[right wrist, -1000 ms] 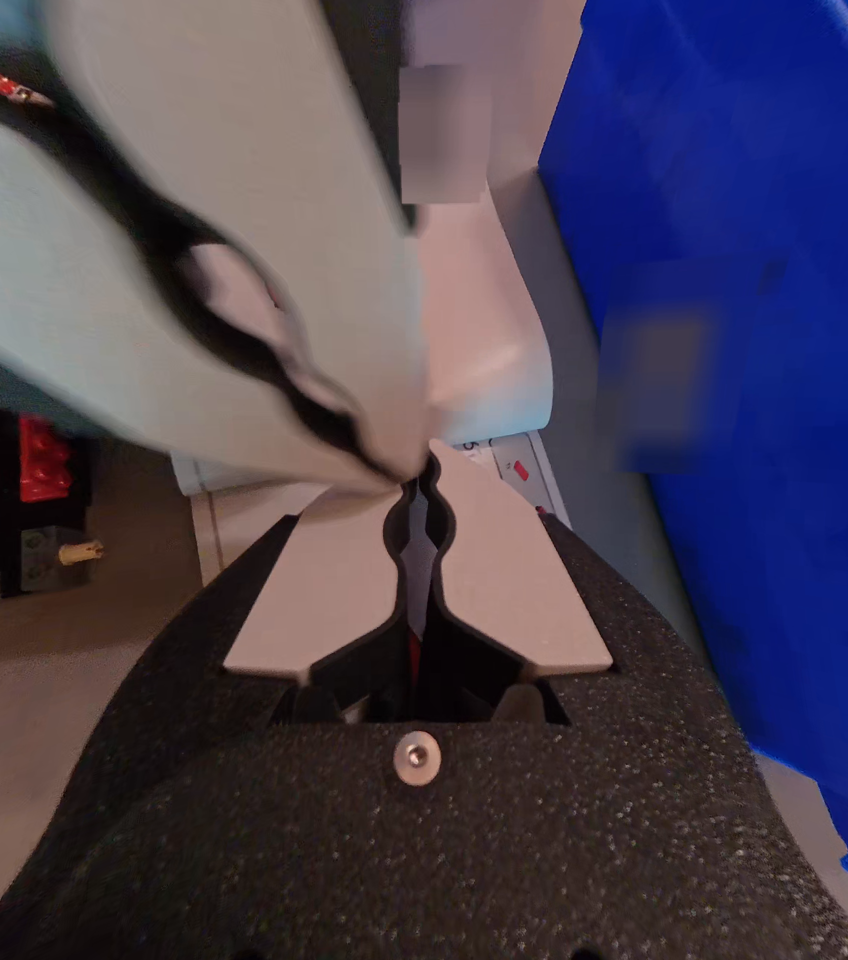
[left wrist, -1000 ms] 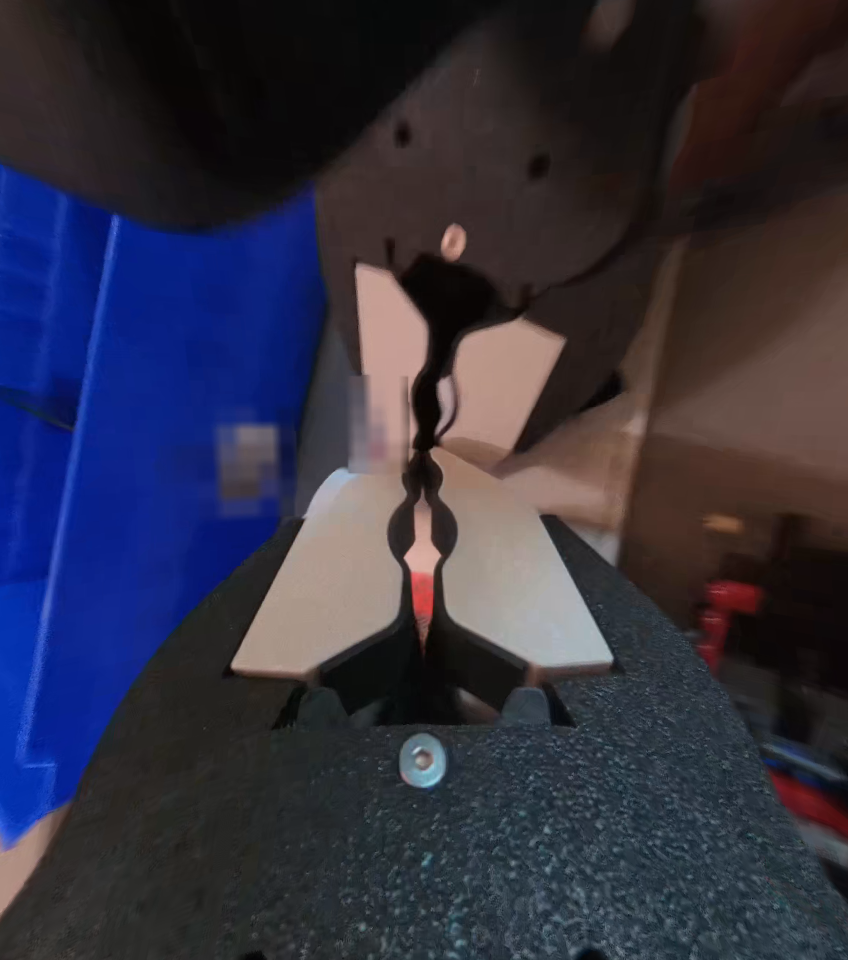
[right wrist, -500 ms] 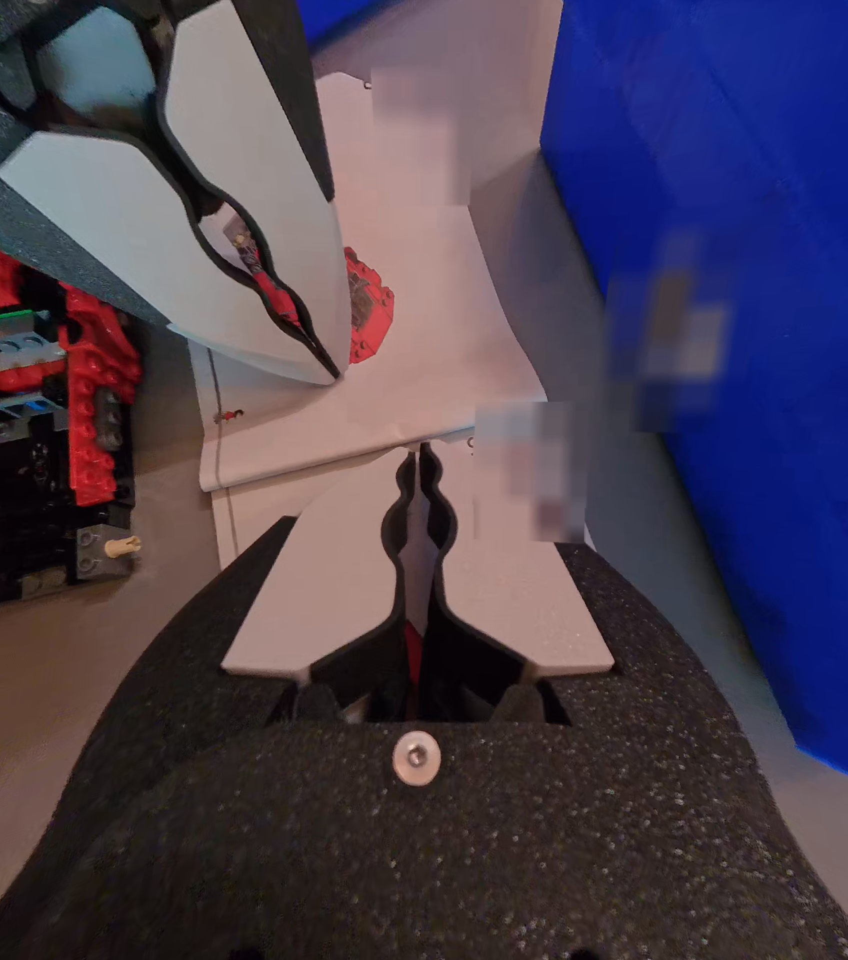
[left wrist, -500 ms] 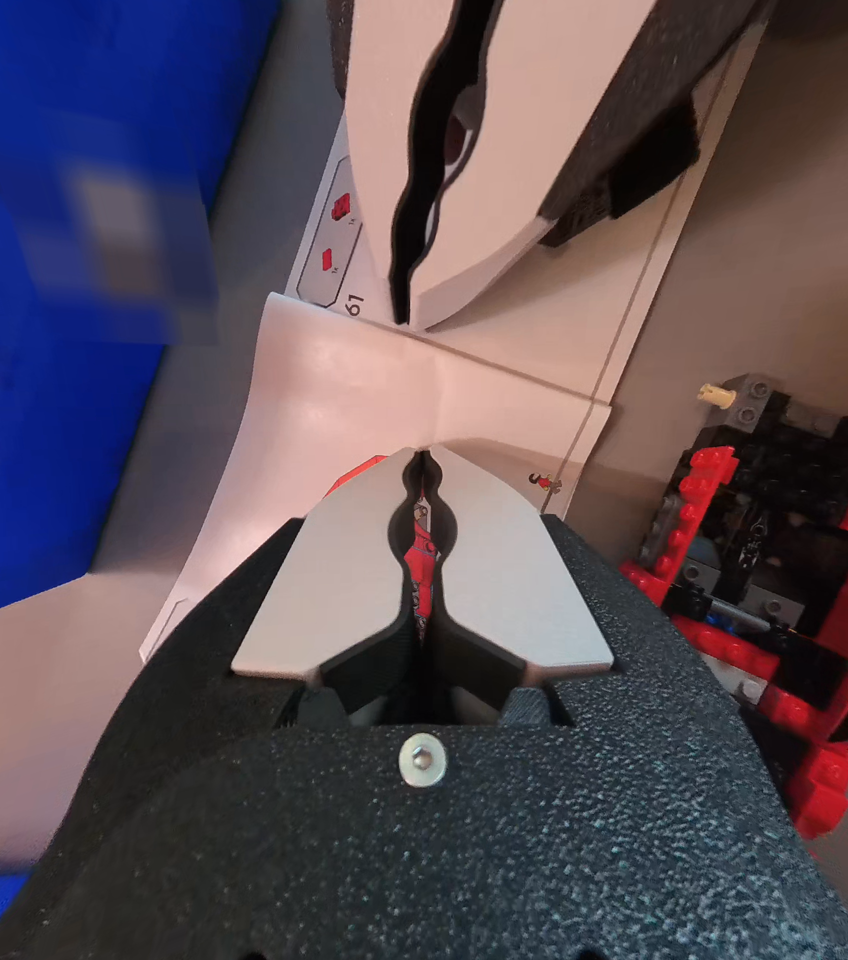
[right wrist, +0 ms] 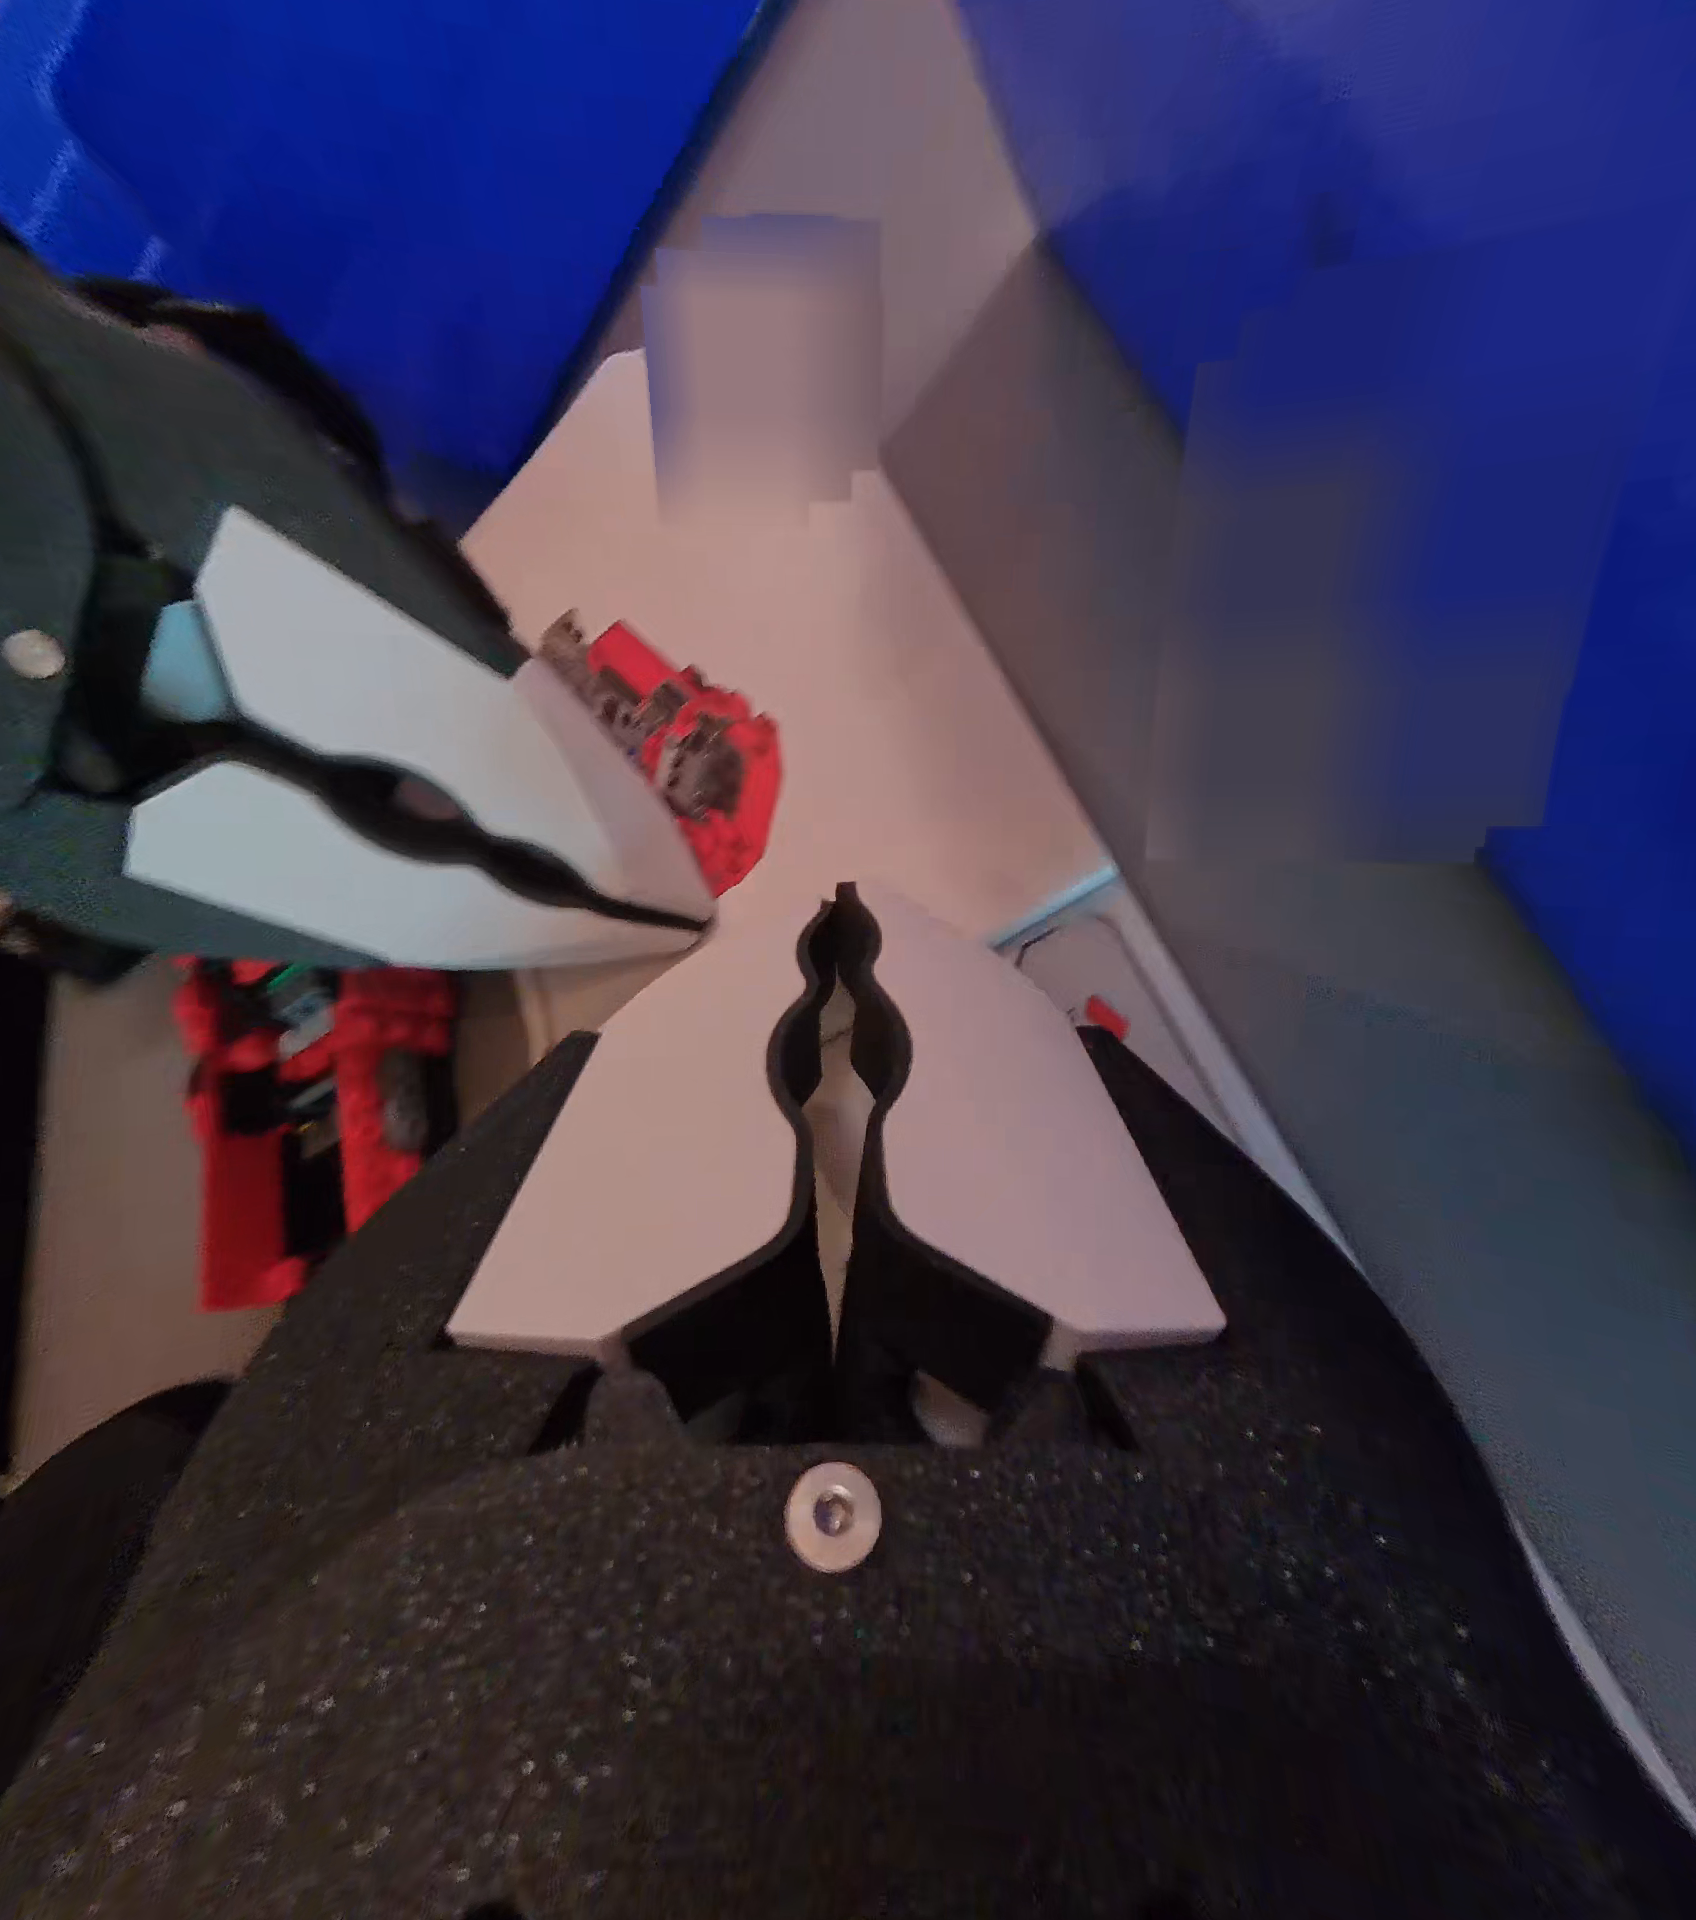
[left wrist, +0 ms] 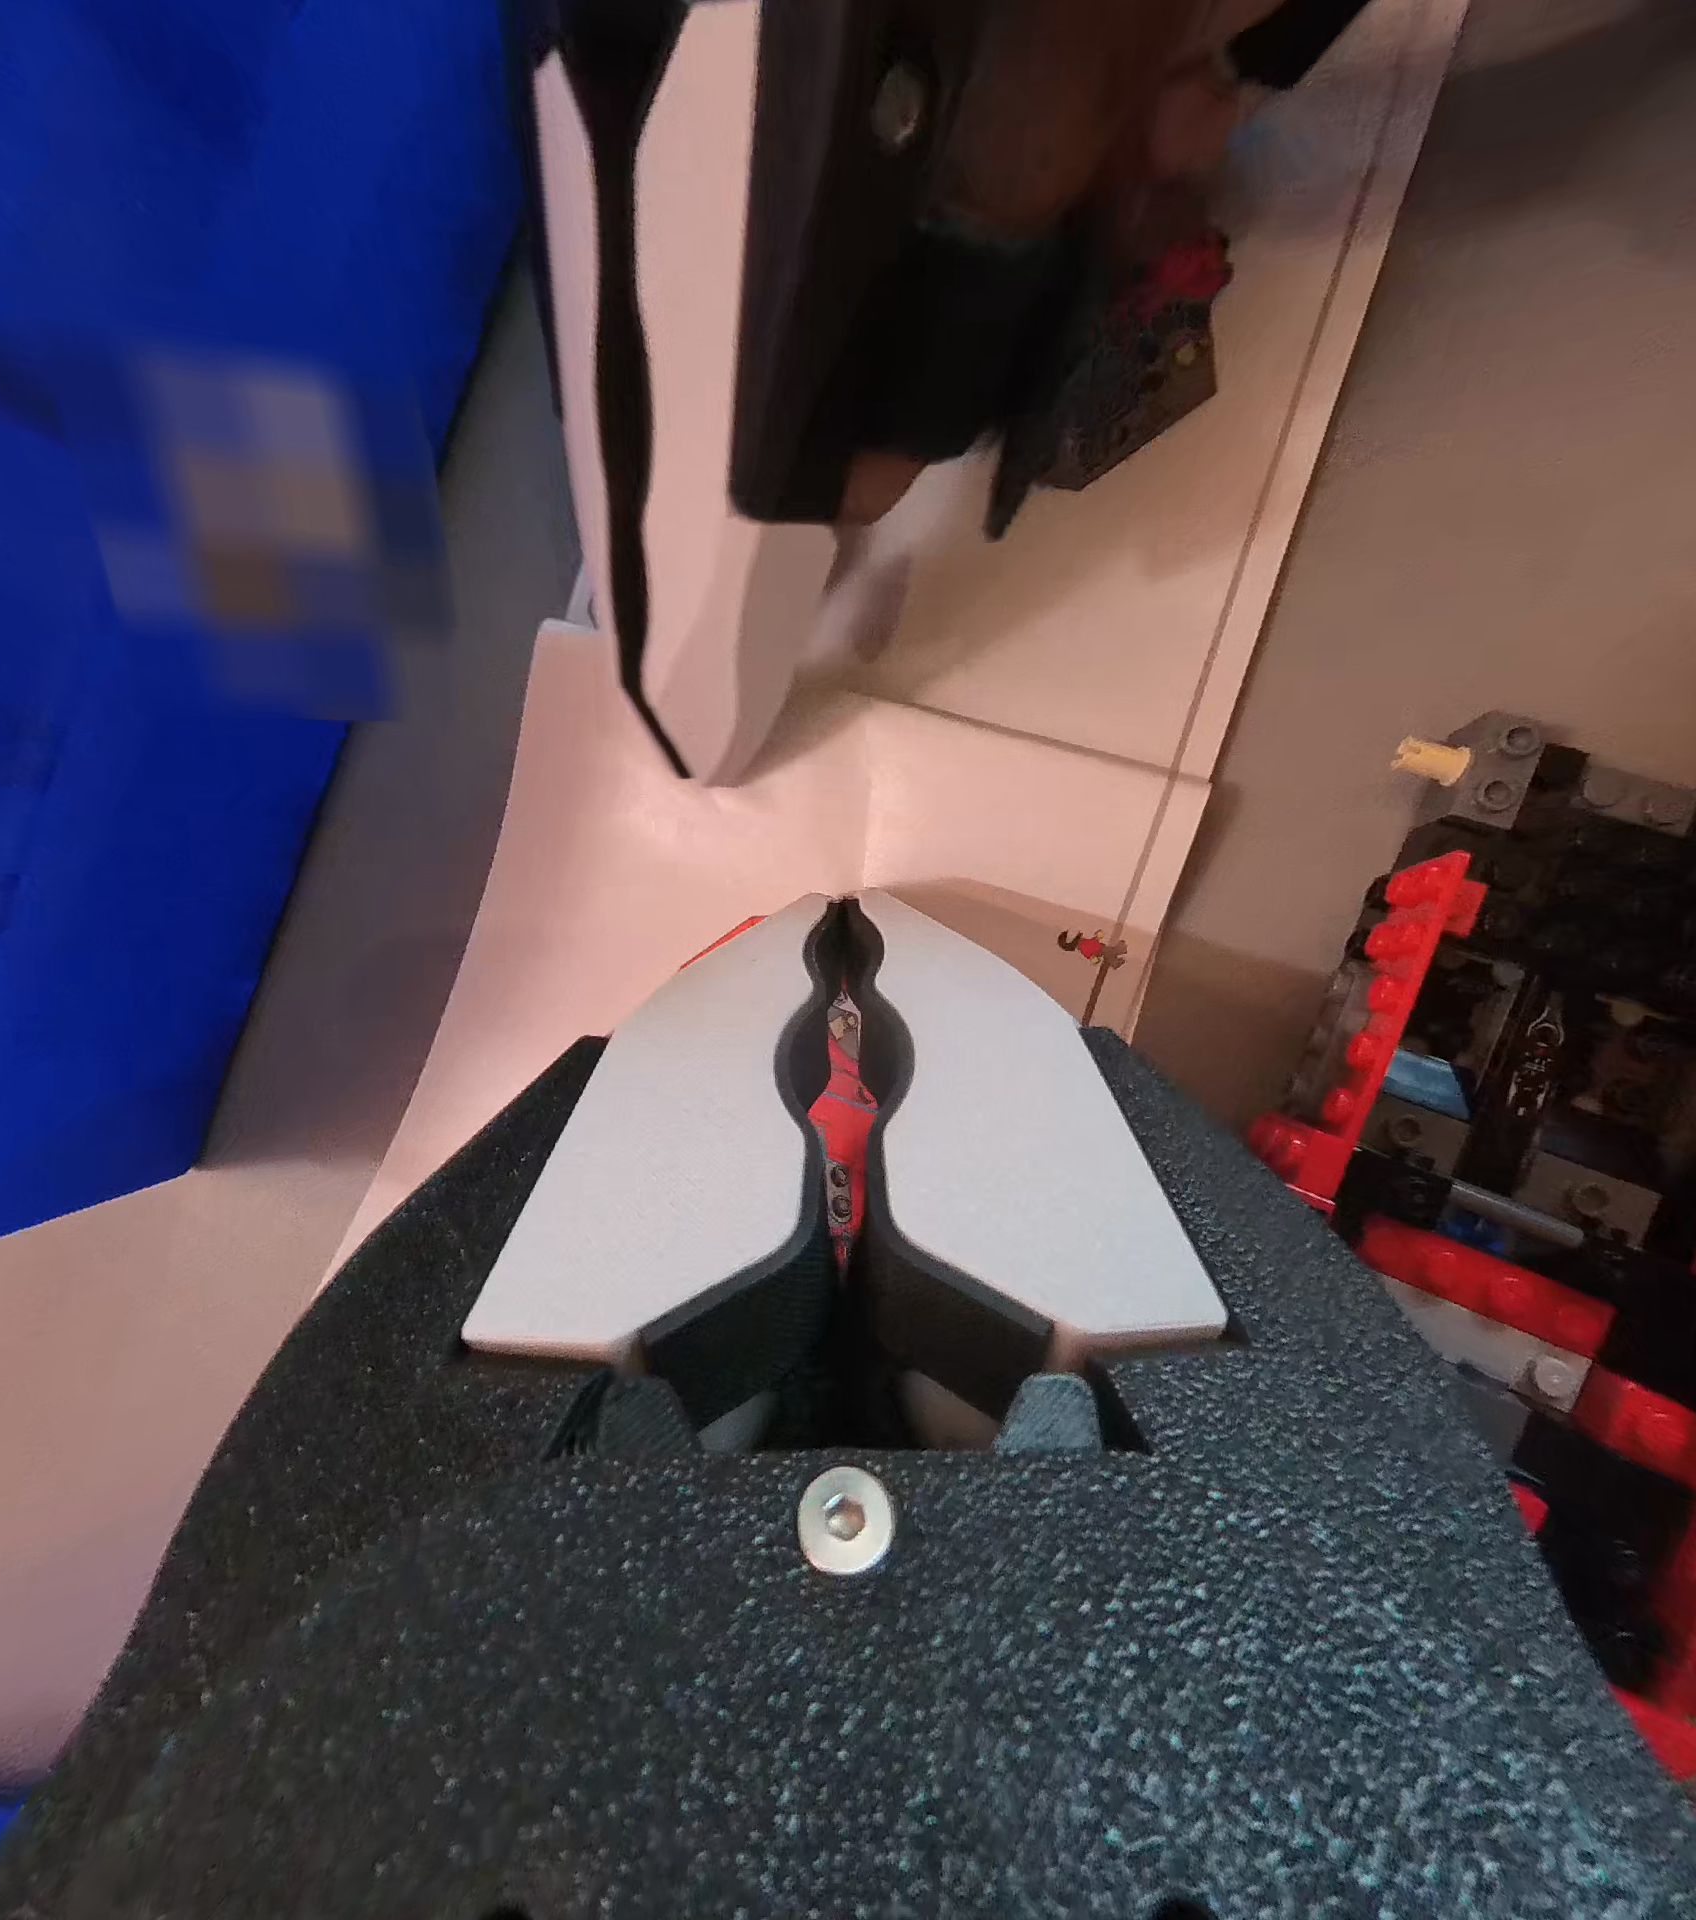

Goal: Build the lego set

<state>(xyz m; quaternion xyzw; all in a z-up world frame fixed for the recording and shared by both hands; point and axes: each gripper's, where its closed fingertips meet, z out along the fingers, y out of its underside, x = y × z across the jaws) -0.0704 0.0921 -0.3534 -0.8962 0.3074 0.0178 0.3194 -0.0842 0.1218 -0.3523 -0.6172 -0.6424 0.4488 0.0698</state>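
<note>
The open instruction booklet (left wrist: 989, 821) lies on the table, one page curled up with a crease. My left gripper (left wrist: 846, 912) is shut, its tips low over the page and above a printed red picture (right wrist: 709, 758). My right gripper (right wrist: 844, 891) is shut too. In the left wrist view it (left wrist: 693, 769) comes down from above with its tip at the page's crease. The two tips nearly touch; the left gripper shows in the right wrist view (right wrist: 693, 923). I cannot tell if either pinches paper. The red and black lego model (left wrist: 1571, 1122) stands right of the booklet, and shows in the right wrist view (right wrist: 304, 1122).
A blue bin (left wrist: 96, 727) stands close on the left of the booklet. In the right wrist view one blue bin (right wrist: 356, 208) is behind it and another (right wrist: 1602, 520) is along the right side. Beige table (left wrist: 1571, 468) shows beyond the model. My two grippers' fingertips are within a few centimetres of each other.
Both grippers dropped from a raised, blurred pose to the booklet. Over the last half second the tips came closer together at the curled page and the right gripper turned more upright.
</note>
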